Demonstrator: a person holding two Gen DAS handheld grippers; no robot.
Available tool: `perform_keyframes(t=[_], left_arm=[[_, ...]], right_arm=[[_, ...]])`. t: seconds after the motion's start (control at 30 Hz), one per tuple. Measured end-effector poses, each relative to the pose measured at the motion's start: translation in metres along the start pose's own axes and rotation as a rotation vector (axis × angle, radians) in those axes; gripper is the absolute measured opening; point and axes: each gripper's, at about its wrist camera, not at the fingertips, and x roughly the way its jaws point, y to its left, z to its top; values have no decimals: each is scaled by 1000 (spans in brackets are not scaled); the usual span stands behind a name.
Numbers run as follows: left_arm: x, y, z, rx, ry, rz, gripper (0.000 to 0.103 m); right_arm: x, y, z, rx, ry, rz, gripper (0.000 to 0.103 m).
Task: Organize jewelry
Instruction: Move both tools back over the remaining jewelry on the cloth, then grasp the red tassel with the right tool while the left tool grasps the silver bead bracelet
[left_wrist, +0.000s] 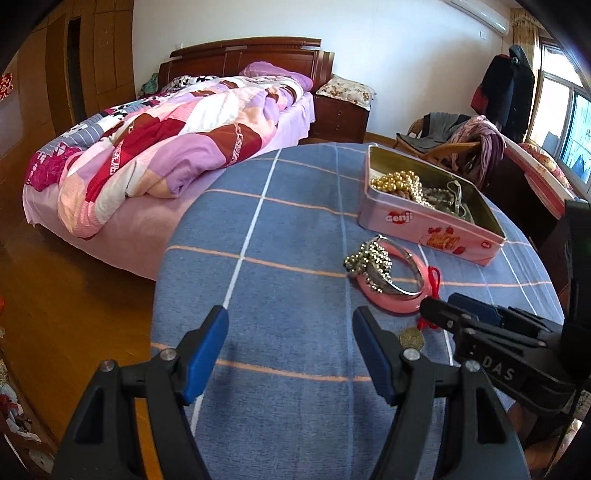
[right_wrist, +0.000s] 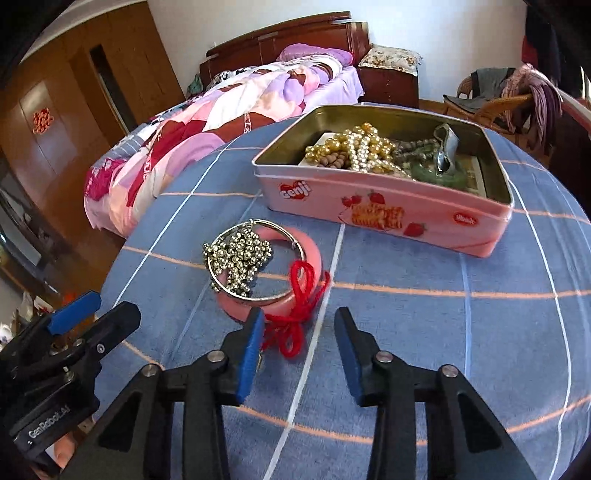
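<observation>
unmade bed (left_wrist: 155, 147), wicker chair (left_wrist: 439, 144)

Black claw (right_wrist: 299, 350), blue pads (right_wrist: 249, 354), silver screws

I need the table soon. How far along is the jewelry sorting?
Partly done: gold beads and other pieces already lie in the pink tin. Nothing is held; the right gripper is open by the red cord, the left gripper open over bare cloth. Left on the table: pink bangle, silver bangle, silver bead cluster, coin pendant.
</observation>
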Motion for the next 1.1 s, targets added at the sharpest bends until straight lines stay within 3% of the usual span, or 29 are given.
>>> perform_keyframes(t=[0.07, 0.17, 0.5, 0.67, 0.73, 0.8, 1.0, 1.07, 1.1], left_arm=[[1, 2, 0, -6, 3, -5, 72], [2, 2, -1, -4, 6, -6, 72], [4, -2, 0, 8, 10, -40, 71], [12, -9, 10, -4, 2, -107, 71], [15, -15, 14, 28, -1, -96, 67], [21, -23, 20, 67, -1, -95, 59], [39, -29, 40, 82, 0, -185, 59], [49, -33, 43, 98, 9, -183, 59], [55, -36, 43, 109, 19, -186, 53]], right_arm=[[1, 2, 0, -14, 0, -5, 31], [4, 1, -1, -17, 13, 15, 7], [-27, -24, -1, 72, -55, 53, 5], [-55, -36, 9, 91, -133, 24, 5], [-59, -36, 11, 82, -147, 12, 5], [-59, -39, 10, 93, -147, 15, 5], [-48, -44, 7, 112, -112, 31, 5], [-45, -46, 6, 117, -107, 33, 5], [-44, -47, 6, 119, -107, 32, 5]])
